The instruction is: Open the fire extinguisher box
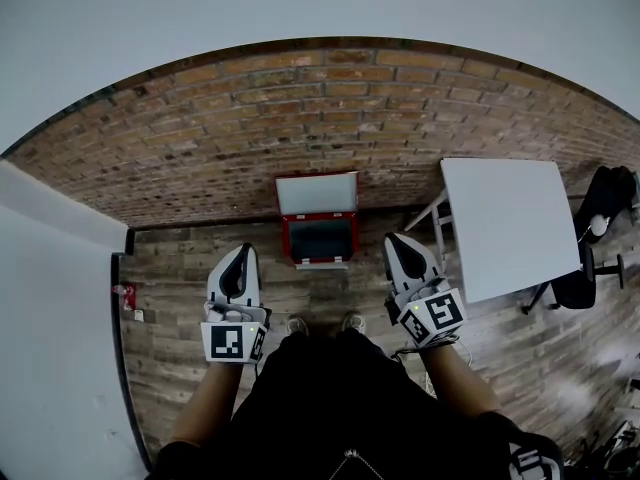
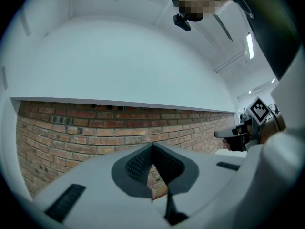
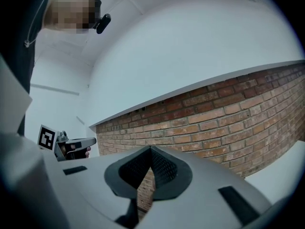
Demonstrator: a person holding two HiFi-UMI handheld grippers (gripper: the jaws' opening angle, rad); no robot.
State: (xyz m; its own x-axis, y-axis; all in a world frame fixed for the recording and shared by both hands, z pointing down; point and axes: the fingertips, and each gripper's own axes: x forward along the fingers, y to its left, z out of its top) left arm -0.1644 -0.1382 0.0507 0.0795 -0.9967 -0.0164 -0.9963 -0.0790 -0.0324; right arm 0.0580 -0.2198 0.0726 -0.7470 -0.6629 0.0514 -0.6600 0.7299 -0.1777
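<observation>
A red fire extinguisher box (image 1: 319, 236) stands on the wooden floor against the brick wall, with its white lid (image 1: 316, 193) raised and leaning back on the wall. My left gripper (image 1: 238, 256) hangs to the left of the box and nearer to me, jaws shut and nothing between them. To the box's right my right gripper (image 1: 403, 250) is shut and empty as well. In both gripper views the jaws meet in a closed seam, left gripper (image 2: 152, 149) and right gripper (image 3: 150, 151), aimed high at the brick wall. The box does not show in either gripper view.
A white table (image 1: 508, 223) stands right of the box, close to my right gripper. A dark chair (image 1: 600, 238) sits at the far right. A white wall (image 1: 50, 348) borders the floor on the left. The brick wall (image 1: 330, 118) runs behind the box.
</observation>
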